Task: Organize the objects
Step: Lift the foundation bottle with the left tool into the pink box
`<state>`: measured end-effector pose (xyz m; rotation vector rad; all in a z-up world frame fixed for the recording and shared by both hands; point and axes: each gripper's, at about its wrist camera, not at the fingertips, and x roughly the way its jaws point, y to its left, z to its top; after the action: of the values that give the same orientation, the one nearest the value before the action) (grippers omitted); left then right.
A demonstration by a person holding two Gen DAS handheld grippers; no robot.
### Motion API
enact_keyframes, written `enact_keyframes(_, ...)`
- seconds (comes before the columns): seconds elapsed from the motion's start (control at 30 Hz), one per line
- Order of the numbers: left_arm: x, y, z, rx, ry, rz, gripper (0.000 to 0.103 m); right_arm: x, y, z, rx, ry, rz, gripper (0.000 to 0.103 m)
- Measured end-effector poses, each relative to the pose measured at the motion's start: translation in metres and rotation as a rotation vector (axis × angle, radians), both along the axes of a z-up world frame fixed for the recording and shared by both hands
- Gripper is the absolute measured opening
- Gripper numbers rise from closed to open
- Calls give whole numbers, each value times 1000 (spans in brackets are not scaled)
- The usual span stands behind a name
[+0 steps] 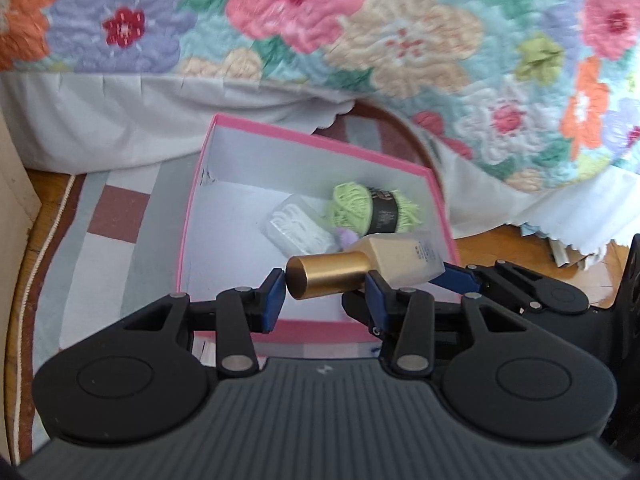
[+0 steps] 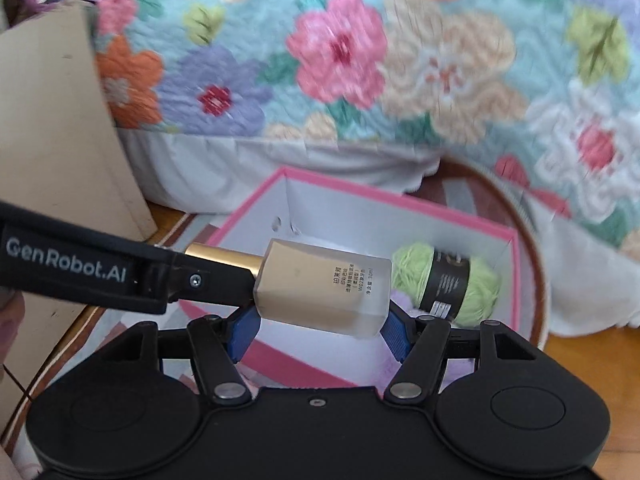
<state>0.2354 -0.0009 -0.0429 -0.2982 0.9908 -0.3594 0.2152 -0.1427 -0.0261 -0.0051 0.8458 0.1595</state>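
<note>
A frosted cosmetic bottle with a gold cap hangs level above a pink-rimmed white box. My right gripper is shut on the bottle's body. My left gripper brackets the gold cap, blue pads at each side; its arm shows in the right wrist view. In the box lie a green yarn skein with a black label, a clear packet of white items and a bit of lilac stuff. The box and the yarn also show in the right wrist view.
The box sits on a checked rug over a wooden floor. A floral quilt with a white skirt hangs just behind the box. A beige panel stands at the left. Papers lie at the right.
</note>
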Motion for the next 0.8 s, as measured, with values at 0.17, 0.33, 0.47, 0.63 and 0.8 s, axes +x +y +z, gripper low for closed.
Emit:
enact_keyframes(0.17,37,-4,-38,9,104,-25,42,32,-8,-35,25,114,-17,69)
enact_keyframes(0.33,56,-7,-64,28,187,-35,42,47,-11,-62,60,207,-46,69)
enact_keyframes(0.47,64,-12,-74,57,220,-49,42,57,-19,-73,119,282,-64,69)
enact_keyframes(0.63,69,-21,-85,84,233,-65,41,66,-31,-88,175,363,-76,69)
enact_keyframes(0.8,76,-25,-97,107,243,-51,41,74,-39,-102,249,423,-124,69)
